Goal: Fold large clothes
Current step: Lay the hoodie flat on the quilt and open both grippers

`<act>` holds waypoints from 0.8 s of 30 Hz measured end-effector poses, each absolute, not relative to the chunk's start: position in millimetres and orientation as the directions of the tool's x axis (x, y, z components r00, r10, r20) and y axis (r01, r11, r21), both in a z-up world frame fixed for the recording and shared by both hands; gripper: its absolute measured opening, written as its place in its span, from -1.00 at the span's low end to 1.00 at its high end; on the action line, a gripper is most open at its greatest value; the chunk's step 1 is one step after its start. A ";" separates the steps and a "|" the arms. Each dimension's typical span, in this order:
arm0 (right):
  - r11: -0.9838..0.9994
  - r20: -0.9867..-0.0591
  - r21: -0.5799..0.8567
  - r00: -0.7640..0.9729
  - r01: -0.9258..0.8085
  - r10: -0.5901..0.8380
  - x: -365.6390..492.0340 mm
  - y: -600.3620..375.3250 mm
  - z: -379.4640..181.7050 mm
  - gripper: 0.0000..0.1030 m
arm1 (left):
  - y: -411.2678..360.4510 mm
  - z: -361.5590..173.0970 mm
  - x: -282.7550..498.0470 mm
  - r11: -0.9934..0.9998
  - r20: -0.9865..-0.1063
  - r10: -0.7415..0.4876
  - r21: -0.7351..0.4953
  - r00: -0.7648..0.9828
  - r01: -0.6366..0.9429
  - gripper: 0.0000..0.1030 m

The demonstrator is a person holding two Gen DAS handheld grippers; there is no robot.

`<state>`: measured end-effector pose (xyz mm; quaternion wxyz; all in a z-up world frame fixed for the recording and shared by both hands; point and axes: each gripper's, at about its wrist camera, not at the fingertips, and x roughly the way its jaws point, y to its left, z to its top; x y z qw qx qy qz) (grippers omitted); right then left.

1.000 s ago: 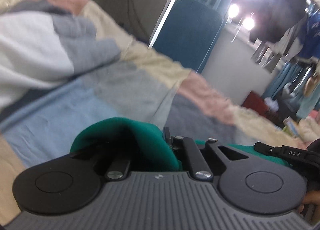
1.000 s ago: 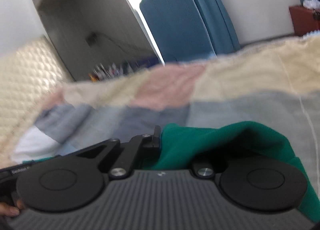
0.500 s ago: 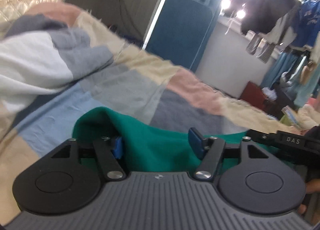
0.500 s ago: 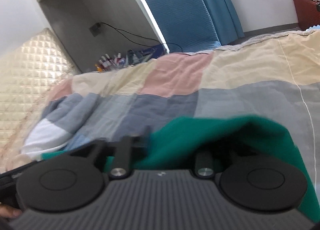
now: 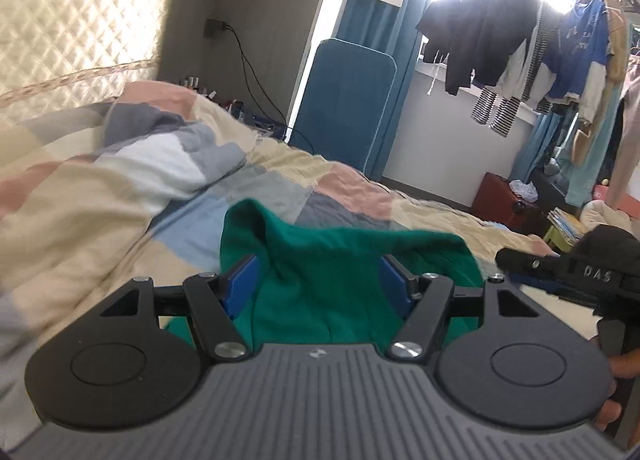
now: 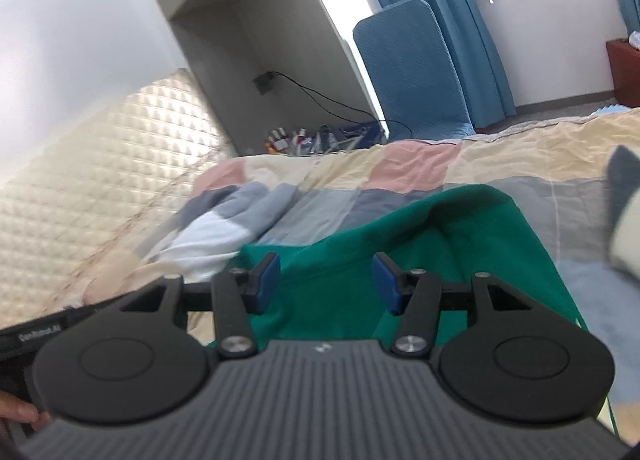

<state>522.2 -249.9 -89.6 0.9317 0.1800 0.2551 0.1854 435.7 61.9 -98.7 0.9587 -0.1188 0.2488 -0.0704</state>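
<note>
Both claws are released, their blue pads clear of the cloth. The green garment point(image 5: 344, 272) lies bunched on the patchwork quilt point(image 5: 120, 196) of the bed, toward its middle. The left claw point(image 5: 320, 284) and the right claw point(image 6: 326, 280) are side by side over it, jaws spread.

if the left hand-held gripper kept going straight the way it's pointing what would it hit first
Most likely the green garment, bunched just ahead between the open left hand-held gripper pads; beyond it lies the patchwork quilt. Depth is uncertain.
</note>
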 end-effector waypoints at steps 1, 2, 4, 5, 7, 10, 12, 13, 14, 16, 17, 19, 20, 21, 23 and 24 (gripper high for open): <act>0.870 -0.412 0.421 0.801 -0.255 0.434 508.1 -250.0 -85.6 0.07 | 62.4 -98.3 417.5 0.959 -0.462 -0.200 -0.273 0.864 0.076 0.39; 0.875 -0.419 0.411 0.800 -0.256 0.430 493.3 -250.2 -81.8 0.07 | 62.8 -99.3 398.1 0.955 -0.464 -0.207 -0.285 0.861 0.076 0.39; 0.888 -0.440 0.384 0.795 -0.253 0.417 463.6 -251.3 -77.1 0.07 | 63.3 -105.5 363.7 0.950 -0.473 -0.219 -0.302 0.854 0.077 0.39; 0.895 -0.452 0.369 0.793 -0.250 0.408 451.8 -251.7 -76.0 0.07 | 63.4 -110.3 345.2 0.948 -0.478 -0.223 -0.311 0.849 0.073 0.39; 0.915 -0.483 0.331 0.791 -0.232 0.376 425.4 -254.3 -76.7 0.07 | 64.4 -122.2 314.0 0.941 -0.493 -0.234 -0.332 0.838 0.067 0.39; 0.934 -0.542 0.302 0.771 -0.191 0.333 395.6 -261.8 -83.6 0.07 | 64.3 -141.3 274.3 0.936 -0.507 -0.249 -0.345 0.825 0.070 0.39; 0.934 -0.562 0.314 0.760 -0.170 0.327 380.7 -267.6 -90.6 0.07 | 60.3 -152.2 253.1 0.937 -0.518 -0.268 -0.337 0.812 0.093 0.39; 0.934 -0.572 0.320 0.753 -0.161 0.326 373.3 -270.6 -95.6 0.07 | 57.5 -156.2 245.1 0.938 -0.522 -0.275 -0.332 0.807 0.105 0.39; 0.934 -0.584 0.324 0.746 -0.149 0.321 368.5 -272.5 -100.3 0.07 | 54.3 -159.5 236.2 0.940 -0.529 -0.278 -0.324 0.802 0.112 0.39; 0.937 -0.607 0.329 0.734 -0.119 0.306 361.0 -272.0 -108.9 0.07 | 48.4 -166.1 226.7 0.945 -0.543 -0.268 -0.311 0.796 0.106 0.39; 0.936 -0.613 0.338 0.731 -0.099 0.299 357.7 -273.3 -114.4 0.18 | 46.4 -169.3 219.5 0.946 -0.550 -0.265 -0.308 0.792 0.103 0.39; 0.930 -0.622 0.362 0.726 -0.065 0.293 349.8 -275.4 -126.9 0.45 | 46.1 -176.2 216.1 0.946 -0.565 -0.270 -0.307 0.779 0.105 0.39; 0.928 -0.630 0.368 0.719 -0.055 0.293 348.6 -275.5 -132.1 0.48 | 45.6 -179.2 210.2 0.945 -0.568 -0.275 -0.309 0.775 0.109 0.39; 0.927 -0.641 0.372 0.710 -0.045 0.291 347.7 -274.7 -136.5 0.48 | 47.2 -181.9 211.1 0.942 -0.567 -0.287 -0.315 0.772 0.118 0.39; 0.927 -0.665 0.375 0.692 -0.016 0.281 350.1 -273.5 -144.1 0.46 | 48.0 -184.6 211.4 0.924 -0.557 -0.349 -0.339 0.754 0.177 0.39; 0.929 -0.679 0.370 0.685 0.008 0.264 352.8 -273.2 -145.8 0.46 | 46.2 -183.4 210.1 0.911 -0.543 -0.389 -0.345 0.744 0.225 0.39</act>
